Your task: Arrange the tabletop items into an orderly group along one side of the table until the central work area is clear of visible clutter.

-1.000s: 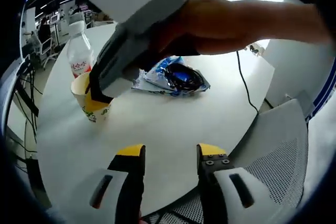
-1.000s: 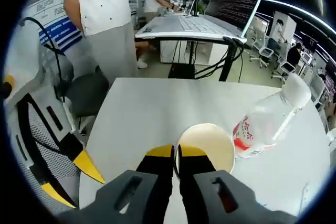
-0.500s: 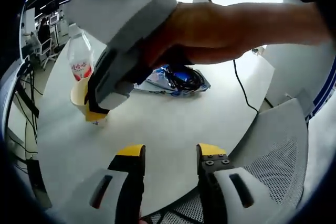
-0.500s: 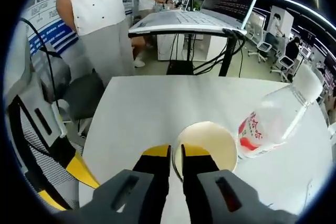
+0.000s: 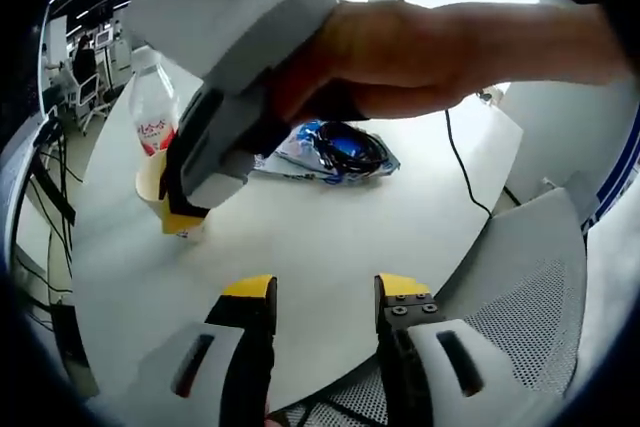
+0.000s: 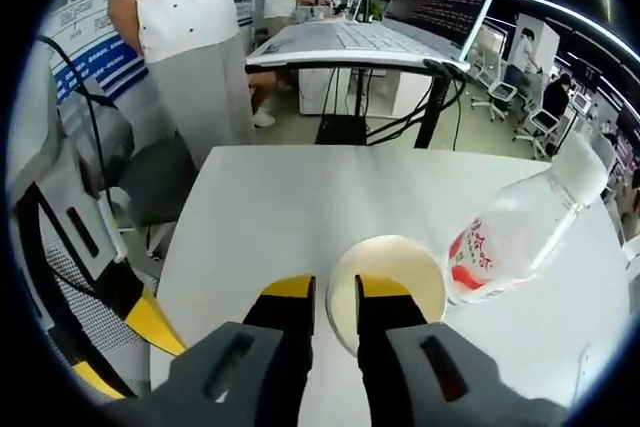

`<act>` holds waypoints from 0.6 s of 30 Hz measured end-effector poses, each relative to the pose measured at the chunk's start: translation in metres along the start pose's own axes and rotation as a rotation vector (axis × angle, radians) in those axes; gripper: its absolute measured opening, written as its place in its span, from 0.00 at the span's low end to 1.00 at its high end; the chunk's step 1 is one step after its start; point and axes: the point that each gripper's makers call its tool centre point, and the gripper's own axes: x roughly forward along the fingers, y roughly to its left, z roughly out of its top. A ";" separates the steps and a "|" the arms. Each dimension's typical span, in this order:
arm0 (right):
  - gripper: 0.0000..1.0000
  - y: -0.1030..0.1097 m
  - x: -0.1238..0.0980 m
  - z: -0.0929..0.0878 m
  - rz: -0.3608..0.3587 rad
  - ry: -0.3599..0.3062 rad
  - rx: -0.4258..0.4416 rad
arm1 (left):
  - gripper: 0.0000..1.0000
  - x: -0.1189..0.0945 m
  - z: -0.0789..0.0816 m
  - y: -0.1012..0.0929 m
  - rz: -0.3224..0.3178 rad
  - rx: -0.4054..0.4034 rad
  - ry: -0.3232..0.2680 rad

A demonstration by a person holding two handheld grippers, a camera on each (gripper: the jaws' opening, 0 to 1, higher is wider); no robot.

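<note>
Jaws of right gripper [image 6: 333, 292] straddle cup [image 6: 388, 282] rim.

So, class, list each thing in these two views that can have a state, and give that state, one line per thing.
Left claw: open, holding nothing.
Right claw: open, jaws either side of the cup's rim.
Cup: upright, looks empty.
Bottle: capped, standing beside the cup.
Bag: lying crumpled on the table, a black cable coiled on it.
</note>
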 end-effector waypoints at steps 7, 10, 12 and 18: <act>0.15 -0.004 -0.008 0.003 -0.003 -0.013 -0.001 | 0.38 0.001 0.003 -0.002 -0.003 0.005 -0.001; 0.16 -0.005 -0.015 0.005 -0.007 -0.017 -0.013 | 0.38 0.002 0.004 -0.002 -0.005 0.007 -0.001; 0.17 -0.006 -0.021 0.010 -0.006 -0.029 -0.017 | 0.38 0.003 0.005 -0.002 -0.006 0.008 -0.001; 0.18 -0.011 -0.037 0.017 -0.021 -0.050 -0.035 | 0.38 0.005 0.008 -0.001 -0.007 -0.006 -0.005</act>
